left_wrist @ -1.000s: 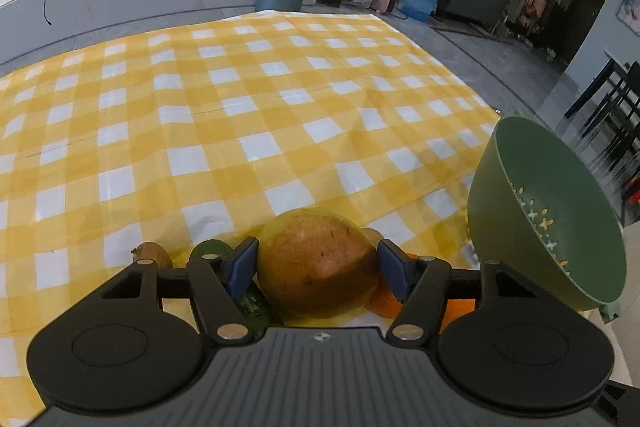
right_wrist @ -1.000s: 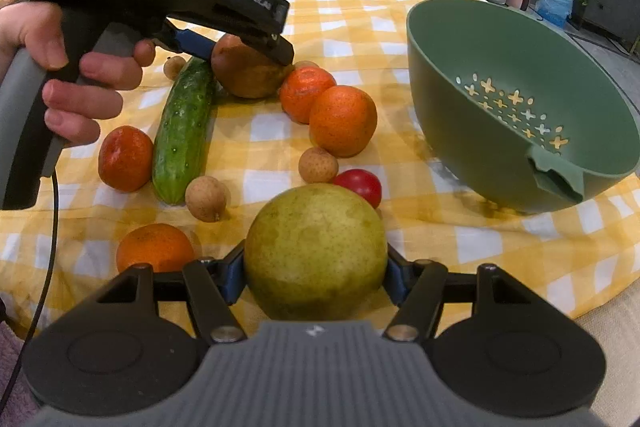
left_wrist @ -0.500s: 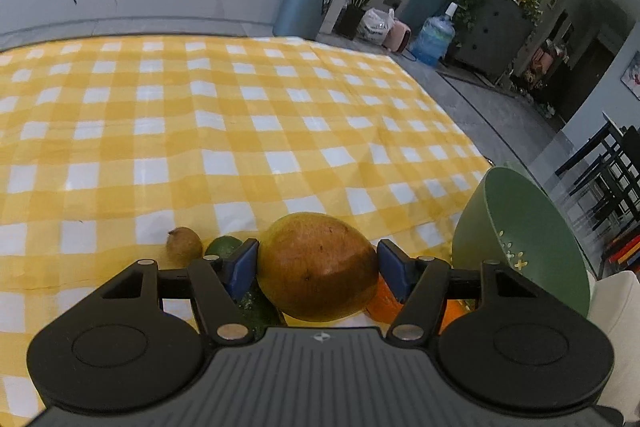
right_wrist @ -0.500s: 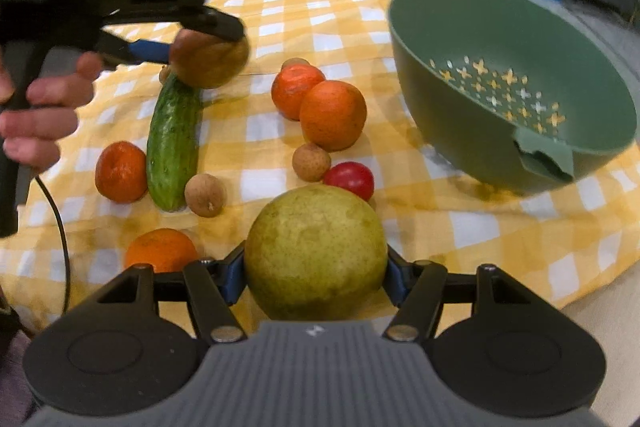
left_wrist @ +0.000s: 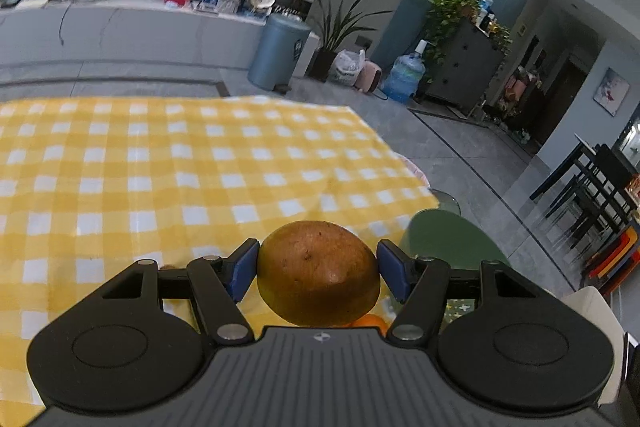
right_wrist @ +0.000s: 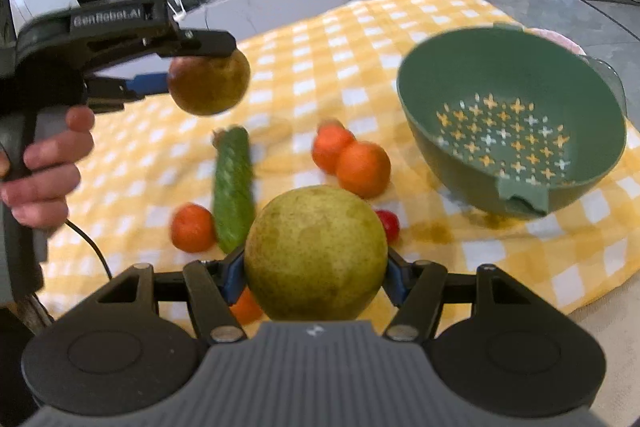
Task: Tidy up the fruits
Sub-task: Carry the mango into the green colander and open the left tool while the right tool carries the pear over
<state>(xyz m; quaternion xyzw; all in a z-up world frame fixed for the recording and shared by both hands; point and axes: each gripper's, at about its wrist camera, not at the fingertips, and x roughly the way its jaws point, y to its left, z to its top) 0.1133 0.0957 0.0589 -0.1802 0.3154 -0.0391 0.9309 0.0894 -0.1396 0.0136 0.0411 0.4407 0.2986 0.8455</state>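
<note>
My left gripper (left_wrist: 318, 265) is shut on a brown pear (left_wrist: 318, 273) and holds it high above the cloth; it also shows in the right wrist view (right_wrist: 208, 83) at the upper left. My right gripper (right_wrist: 314, 275) is shut on a yellow-green pear (right_wrist: 316, 253), lifted above the table. A green strainer bowl (right_wrist: 512, 115) sits at the right, empty; its rim shows in the left wrist view (left_wrist: 448, 239). On the yellow checked cloth (right_wrist: 352, 39) lie a cucumber (right_wrist: 233, 189), oranges (right_wrist: 362, 169), a tomato (right_wrist: 387, 223) and a tangerine (right_wrist: 192, 227).
The person's hand (right_wrist: 44, 171) holds the left gripper's handle at the left, with a cable (right_wrist: 94, 251) hanging below. The table's near edge runs at the lower right. A bin (left_wrist: 278, 55), plants and a dark table with chairs (left_wrist: 588, 187) stand beyond.
Both grippers have risen with their pears. The left one lifted off the pile and tilted up; the table and fruit now lie lower in both views.
</note>
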